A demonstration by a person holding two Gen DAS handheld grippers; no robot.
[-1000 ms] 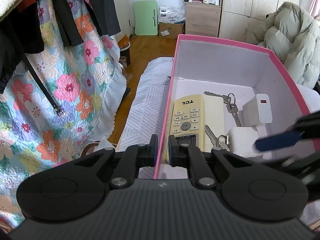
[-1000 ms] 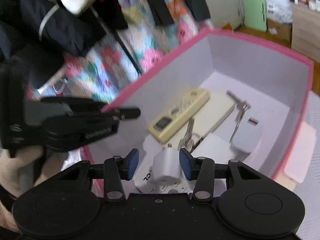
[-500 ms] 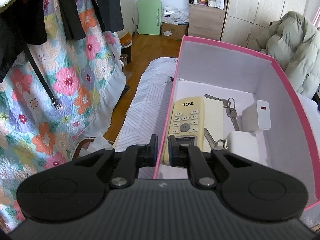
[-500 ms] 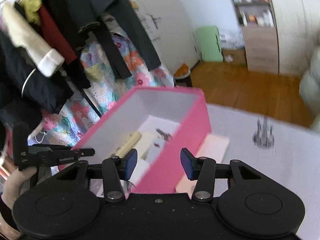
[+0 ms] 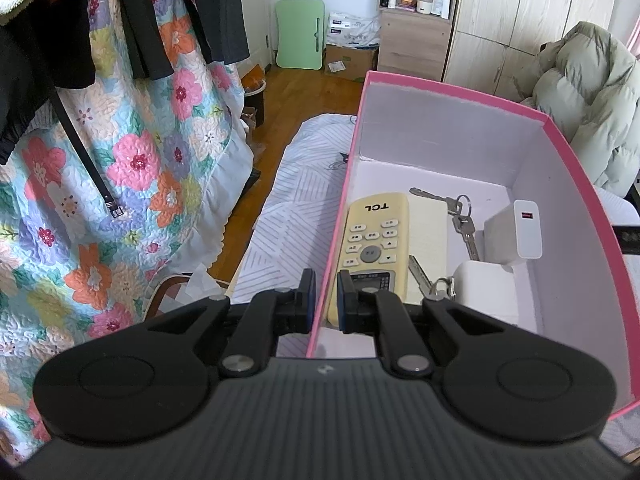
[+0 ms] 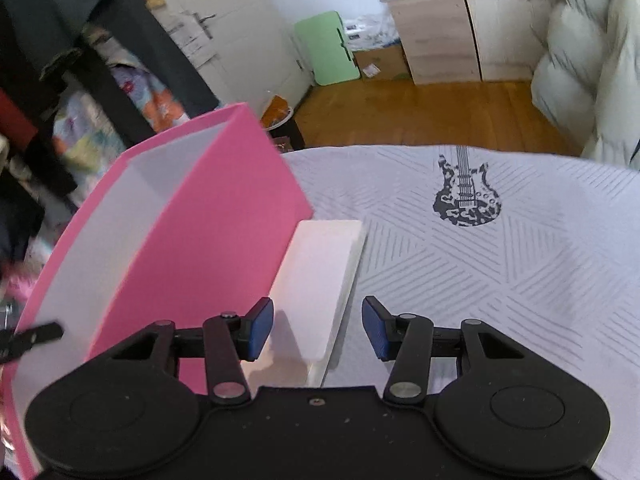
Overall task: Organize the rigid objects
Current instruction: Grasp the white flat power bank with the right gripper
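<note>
- The right gripper (image 6: 318, 330) is open wide and empty. It hangs over the near end of a flat white slab (image 6: 320, 276) that lies on the bed (image 6: 520, 264), touching the outside of the pink box (image 6: 208, 240).
- The left gripper (image 5: 323, 292) is closed on the box's left wall (image 5: 332, 240), one finger outside and one inside, so the box is held steady.
- In the box a yellow remote (image 5: 374, 240), keys (image 5: 460, 216) and two white chargers (image 5: 516, 236) are already laid flat.
- The slab looks like the next thing to be picked up, but that is only a guess.
- For a good grab, the right gripper should be lowered until both fingers pass the slab's long edges, then closed across the narrow way.
- The slab is thin and sits tight against the box, so the left finger may need to be slid between them first.
- The box should be kept pinched while this is done, or it may be pushed along the soft bed.
- The slab should be lifted level and put in the bare far end of the box, not dropped on the keys.
</note>
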